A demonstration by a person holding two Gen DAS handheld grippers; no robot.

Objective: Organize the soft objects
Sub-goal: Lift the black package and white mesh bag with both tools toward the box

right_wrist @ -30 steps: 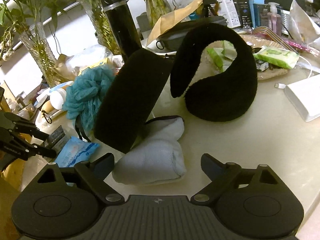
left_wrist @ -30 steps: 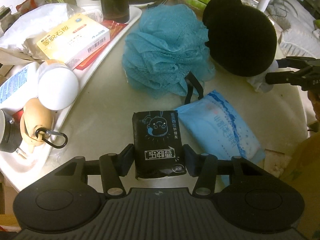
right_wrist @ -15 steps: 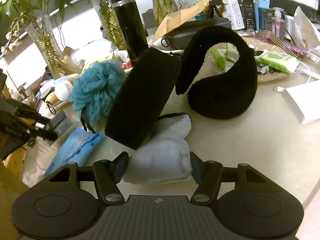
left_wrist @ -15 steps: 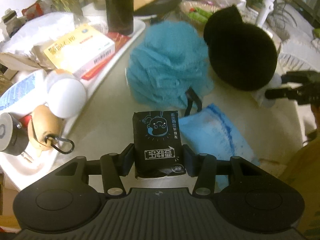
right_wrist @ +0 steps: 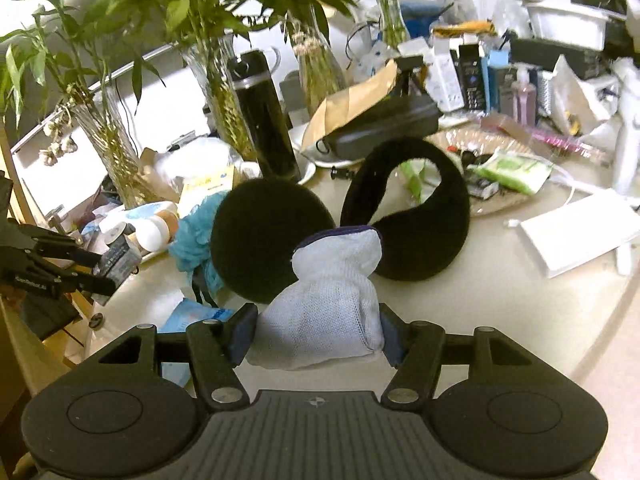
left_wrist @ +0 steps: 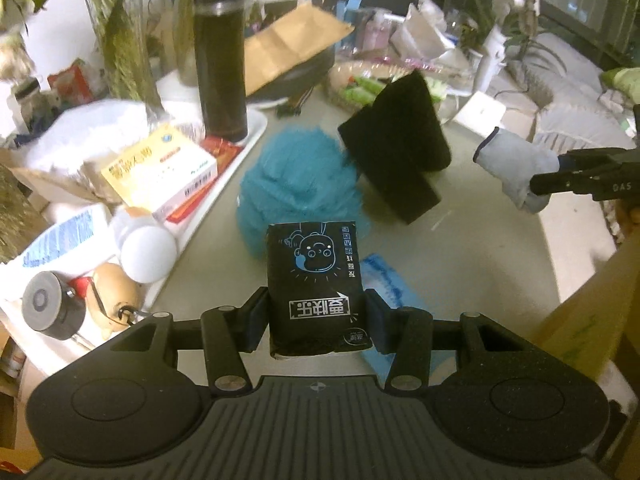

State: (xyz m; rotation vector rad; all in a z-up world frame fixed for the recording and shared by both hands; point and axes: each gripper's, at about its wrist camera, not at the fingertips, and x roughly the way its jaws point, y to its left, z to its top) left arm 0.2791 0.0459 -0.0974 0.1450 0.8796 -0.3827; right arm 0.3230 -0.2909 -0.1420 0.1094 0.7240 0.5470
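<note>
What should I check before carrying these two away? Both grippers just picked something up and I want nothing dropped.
1. Left gripper shut on the black tissue pack: ok, a pad presses each side.
2. Right gripper shut on the pale knit bundle: ok; its jaws have just been closing and now pinch it.
3. Bundle clear of the table: ok, the left view shows it hanging in the air.
4. Bundle clear of the black earmuffs: cannot tell, they overlap in view.
5. Pack free of the blue loofah and blue packet: ok, it appears lifted above both.
6. Where they go: cannot tell, no bin in view.
</note>
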